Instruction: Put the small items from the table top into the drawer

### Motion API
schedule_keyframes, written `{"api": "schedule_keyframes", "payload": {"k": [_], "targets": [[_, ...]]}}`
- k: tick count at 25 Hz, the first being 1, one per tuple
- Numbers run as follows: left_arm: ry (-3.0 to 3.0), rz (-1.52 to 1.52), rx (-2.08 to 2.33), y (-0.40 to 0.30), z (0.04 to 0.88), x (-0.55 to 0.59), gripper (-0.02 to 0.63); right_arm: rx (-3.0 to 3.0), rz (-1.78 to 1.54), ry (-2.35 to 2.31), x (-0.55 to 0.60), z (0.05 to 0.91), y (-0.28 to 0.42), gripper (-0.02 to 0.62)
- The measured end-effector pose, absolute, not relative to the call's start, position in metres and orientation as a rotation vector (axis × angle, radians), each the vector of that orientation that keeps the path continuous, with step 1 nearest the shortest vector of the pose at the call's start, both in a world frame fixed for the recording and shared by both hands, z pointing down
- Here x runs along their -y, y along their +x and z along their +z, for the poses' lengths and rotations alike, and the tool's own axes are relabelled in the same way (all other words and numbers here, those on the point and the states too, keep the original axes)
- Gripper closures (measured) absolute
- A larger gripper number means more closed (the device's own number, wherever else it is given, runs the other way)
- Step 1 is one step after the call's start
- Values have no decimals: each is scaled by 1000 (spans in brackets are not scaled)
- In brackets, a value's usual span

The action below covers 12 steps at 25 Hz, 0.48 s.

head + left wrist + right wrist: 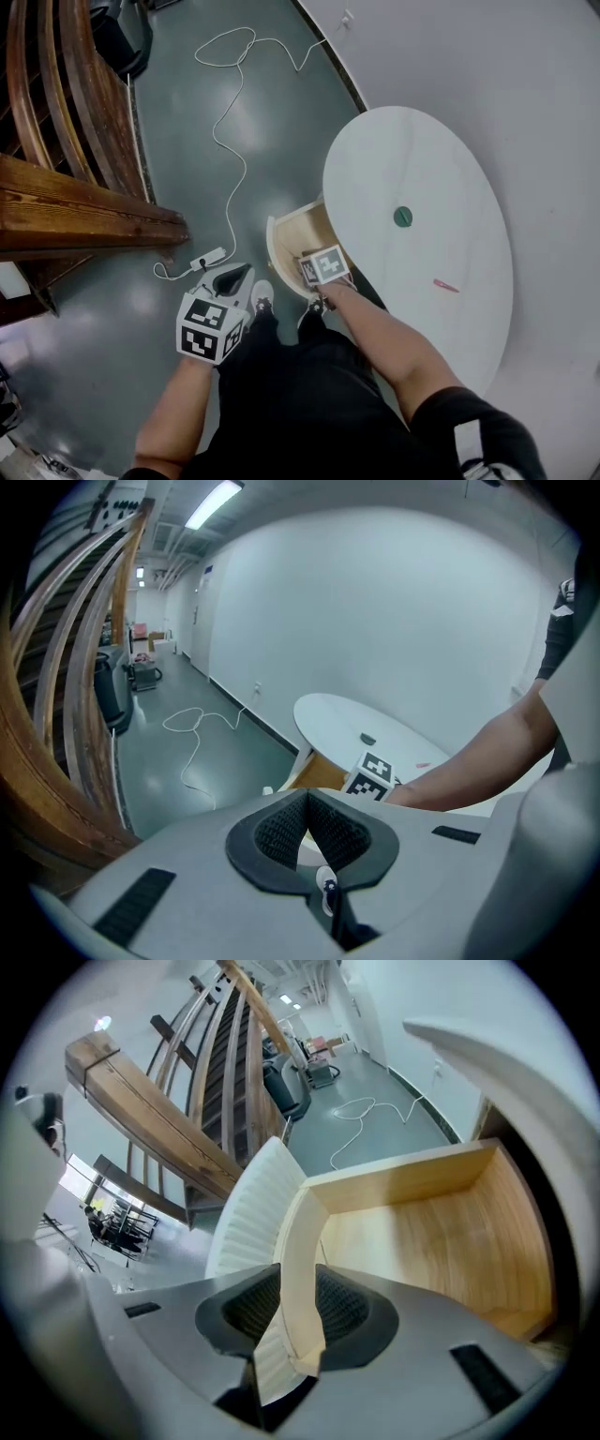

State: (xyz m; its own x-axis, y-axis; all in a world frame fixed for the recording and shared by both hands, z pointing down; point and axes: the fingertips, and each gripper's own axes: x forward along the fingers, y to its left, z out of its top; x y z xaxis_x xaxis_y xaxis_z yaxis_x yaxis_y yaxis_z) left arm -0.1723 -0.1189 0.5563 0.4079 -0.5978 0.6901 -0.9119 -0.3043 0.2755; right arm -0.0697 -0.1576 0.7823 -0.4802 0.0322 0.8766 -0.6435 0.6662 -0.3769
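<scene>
A white oval table point(422, 150) carries a small round green item point(402, 217) and a thin red item point(446, 285). Under its near-left edge a wooden drawer point(314, 230) stands pulled out, and no items show inside it point(441, 1232). My right gripper point(298, 1321) sits over the drawer's front panel point(302, 1241); the panel's edge stands between the jaws, which are open around it. Its marker cube point(325, 266) hides the jaws in the head view. My left gripper point(232, 278) hangs over the floor left of the drawer, shut and empty point(309, 832).
Dark wooden stair rails point(56, 178) fill the left side. A white power strip point(208, 258) and its long cable point(230, 112) lie on the grey-green floor left of the drawer. The person's legs and shoes point(262, 298) are just below the drawer. A white wall runs behind the table.
</scene>
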Motion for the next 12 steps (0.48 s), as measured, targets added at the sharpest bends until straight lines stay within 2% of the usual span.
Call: {"api": "schedule_keyframes", "payload": {"k": [4,8,12], "targets": [[2070,618,1261,-161,547,124,592,2034,852,493,149,733,-67,497],[2118,609,1251,-149,536,130,592,2197,802,530,144,670,-63,555],[2161,615,1248,-141,528,133,592,2338,813,613,143,611,-53,584]]}}
